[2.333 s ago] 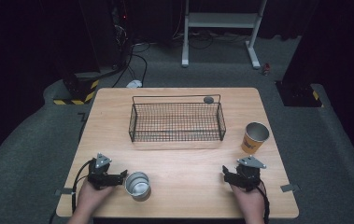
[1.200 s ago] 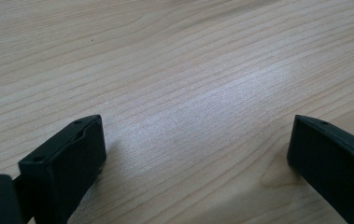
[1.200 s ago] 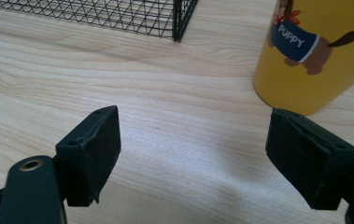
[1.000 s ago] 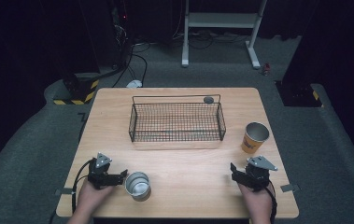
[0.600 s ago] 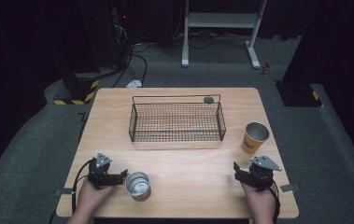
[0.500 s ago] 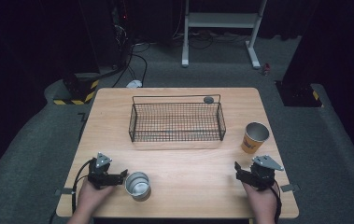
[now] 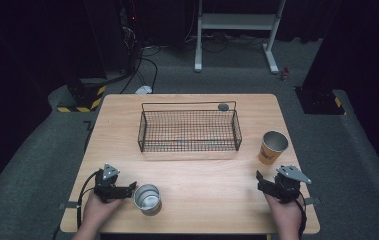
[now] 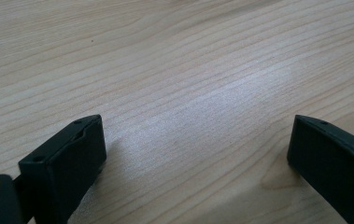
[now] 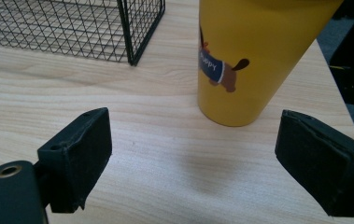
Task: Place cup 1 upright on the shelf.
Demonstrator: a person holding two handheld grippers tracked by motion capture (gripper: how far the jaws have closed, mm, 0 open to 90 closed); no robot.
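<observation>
My left gripper [image 7: 127, 189] rests on the wooden table [image 7: 202, 175] near its front left. Its jaws stand open over bare wood in the left gripper view [image 8: 198, 140]. A silver metal cup [image 7: 147, 199] stands upright just right of it, not between the jaws. My right gripper [image 7: 276, 182] sits near the front right, open and empty [image 9: 195, 133]. A yellow cup [image 7: 272, 147] with a cartoon dog print [image 9: 240, 60] stands upright a short way ahead of its jaws, apart from them.
A black wire basket [image 7: 189, 131] stands in the middle of the table; its near corner [image 9: 132, 37] shows left of the yellow cup. A small dark round object [image 7: 223, 106] lies behind the basket. The table's right edge [image 7: 304, 165] is close to the right gripper.
My right gripper has shifted slightly to the right, towards the table's right edge. The left gripper and both cups have not moved.
</observation>
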